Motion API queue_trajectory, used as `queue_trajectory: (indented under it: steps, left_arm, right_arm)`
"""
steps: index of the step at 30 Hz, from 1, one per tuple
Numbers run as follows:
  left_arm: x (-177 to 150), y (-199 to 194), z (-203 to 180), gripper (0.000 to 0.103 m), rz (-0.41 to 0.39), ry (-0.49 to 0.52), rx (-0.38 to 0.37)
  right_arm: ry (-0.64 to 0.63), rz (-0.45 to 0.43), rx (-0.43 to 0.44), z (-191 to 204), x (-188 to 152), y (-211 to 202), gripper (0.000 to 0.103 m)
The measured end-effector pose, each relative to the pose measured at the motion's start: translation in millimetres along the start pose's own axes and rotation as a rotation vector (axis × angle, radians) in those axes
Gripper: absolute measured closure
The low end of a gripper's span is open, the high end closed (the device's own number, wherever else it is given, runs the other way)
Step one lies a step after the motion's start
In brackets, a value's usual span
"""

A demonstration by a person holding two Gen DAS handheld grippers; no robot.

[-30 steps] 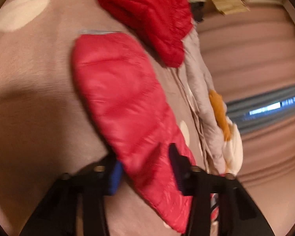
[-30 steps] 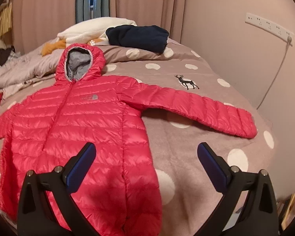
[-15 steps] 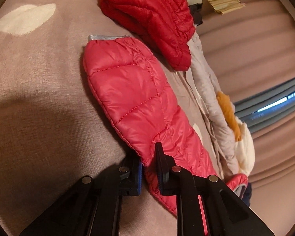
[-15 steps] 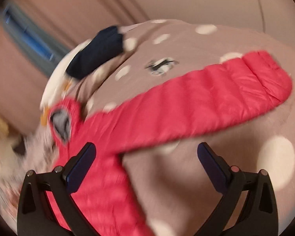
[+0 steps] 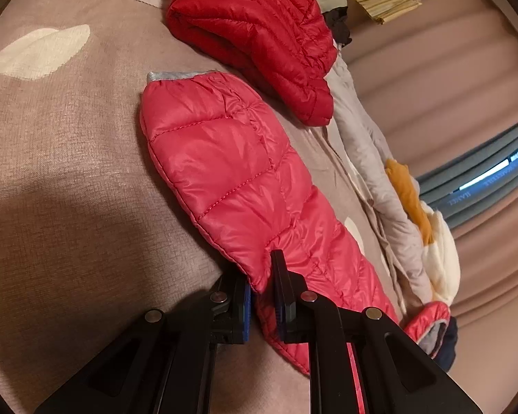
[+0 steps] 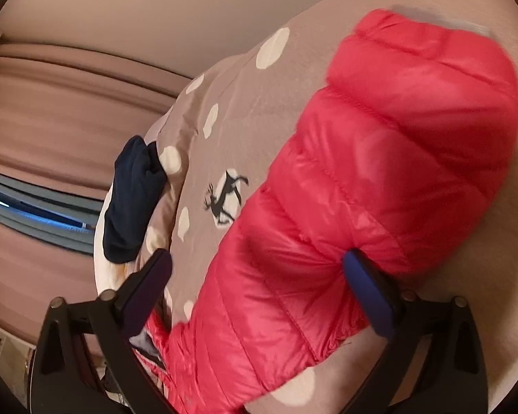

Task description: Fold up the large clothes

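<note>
Left gripper (image 5: 262,289) clamped on edge of left sleeve (image 5: 231,179) of red quilted puffer jacket, lying flat on taupe polka-dot bedspread (image 5: 62,158). Folded darker red jacket (image 5: 255,31) at 12 o'clock. Right gripper (image 6: 259,276) wide, jaws just narrowing, straddling other sleeve (image 6: 362,207), pads not pressing.

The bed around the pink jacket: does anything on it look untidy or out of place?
Yes. Along the far edge of the bed cover, a grey garment lies crumpled in a long heap with an orange piece and a cream piece tangled in. The red jacket is neatly folded; the pink jacket lies flat.
</note>
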State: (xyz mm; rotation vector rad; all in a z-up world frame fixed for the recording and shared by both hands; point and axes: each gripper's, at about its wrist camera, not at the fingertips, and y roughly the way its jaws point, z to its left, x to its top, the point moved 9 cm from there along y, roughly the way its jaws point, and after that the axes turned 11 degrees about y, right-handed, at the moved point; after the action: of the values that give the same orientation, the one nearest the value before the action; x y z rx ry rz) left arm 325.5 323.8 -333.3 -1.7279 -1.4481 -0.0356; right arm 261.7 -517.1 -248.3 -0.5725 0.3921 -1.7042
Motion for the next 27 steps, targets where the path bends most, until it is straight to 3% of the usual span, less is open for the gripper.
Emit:
queue_trajectory:
  steps: [1,2,4,5,10,17,20,27]
  left_arm:
    - [0.1,-0.2,0.5,0.088,0.000,0.002,0.003]
    - [0.3,0.2,0.2,0.088,-0.002,0.009,0.011]
    - [0.6,0.2,-0.3,0.088,-0.006,0.019,0.026]
    - [0.8,0.5,-0.8,0.088,-0.008,0.026,0.034]
    - [0.6,-0.3,-2.6,0.088,-0.015,0.056,0.056]
    - [-0.6,-0.7,-2.7,0.088,-0.008,0.051,0.055]
    - [-0.1,-1.2,-3.1,0.088,-0.003,0.044,0.056]
    - [2.5,-6.1,-4.5,0.088,0.002,0.040,0.063]
  right_arm:
    - [-0.014,-0.008,-0.010,-0.4,4.9,3.3,0.030]
    - [-0.038,-0.022,-0.039,-0.7,8.2,6.4,0.060]
    - [-0.102,-0.081,-0.181,-11.7,16.6,9.5,0.101]
    - [-0.114,-0.101,-0.214,-13.9,18.1,9.7,0.098]
    - [-0.259,-0.118,-0.172,15.6,10.8,10.9,0.099]
    - [-0.397,-0.052,-0.070,70.3,-24.2,13.3,0.099]
    - [-0.462,0.002,-0.030,97.3,-61.2,11.5,0.099]
    - [-0.647,0.176,0.125,155.2,-183.2,11.7,0.099]
